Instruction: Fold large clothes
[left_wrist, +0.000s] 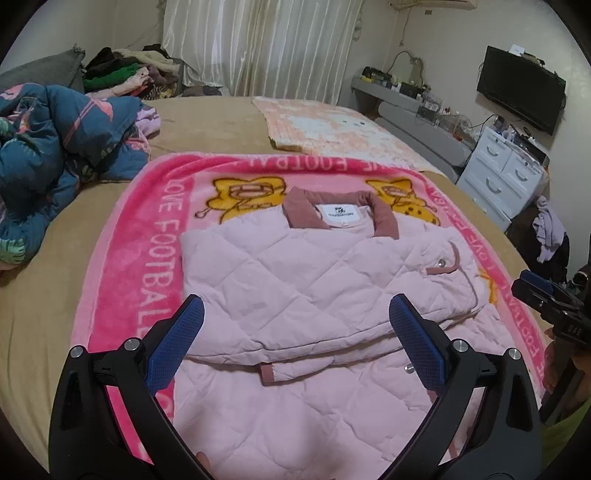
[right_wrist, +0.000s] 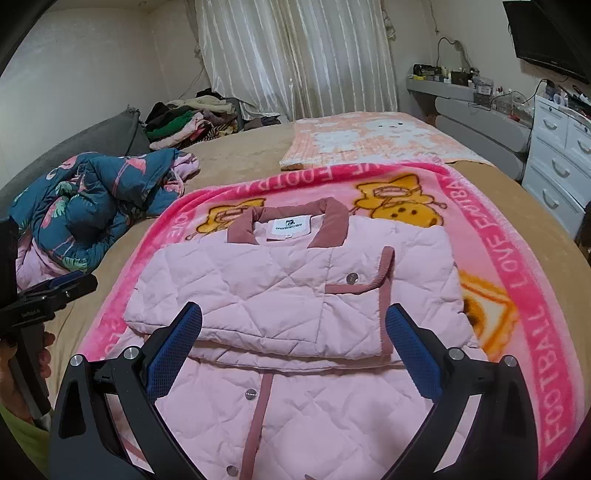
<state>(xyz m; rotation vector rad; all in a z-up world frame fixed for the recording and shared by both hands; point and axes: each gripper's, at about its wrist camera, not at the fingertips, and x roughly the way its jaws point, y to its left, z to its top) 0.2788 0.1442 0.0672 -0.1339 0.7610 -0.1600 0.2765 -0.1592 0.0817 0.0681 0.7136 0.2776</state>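
A pale pink quilted jacket (left_wrist: 280, 280) (right_wrist: 295, 288) with a dusty-rose collar lies on a bright pink blanket (left_wrist: 147, 236) (right_wrist: 517, 280) spread over the bed. Both sleeves are folded in across its chest, collar at the far end. My left gripper (left_wrist: 295, 325) hovers above the jacket's left half, jaws wide open with nothing between them. My right gripper (right_wrist: 293, 332) hangs over the right half, likewise open and empty. Each gripper shows at the edge of the other's view, as the right gripper (left_wrist: 546, 295) and the left gripper (right_wrist: 59, 288), held by a hand.
A crumpled dark blue floral quilt (left_wrist: 55, 147) (right_wrist: 92, 206) lies at the left of the tan bed (left_wrist: 207, 125). A peach blanket (left_wrist: 332, 125) lies behind. A clothes pile (right_wrist: 188, 118) sits at the far left; white drawers (right_wrist: 561, 155) and a wall TV (left_wrist: 521, 88) stand on the right.
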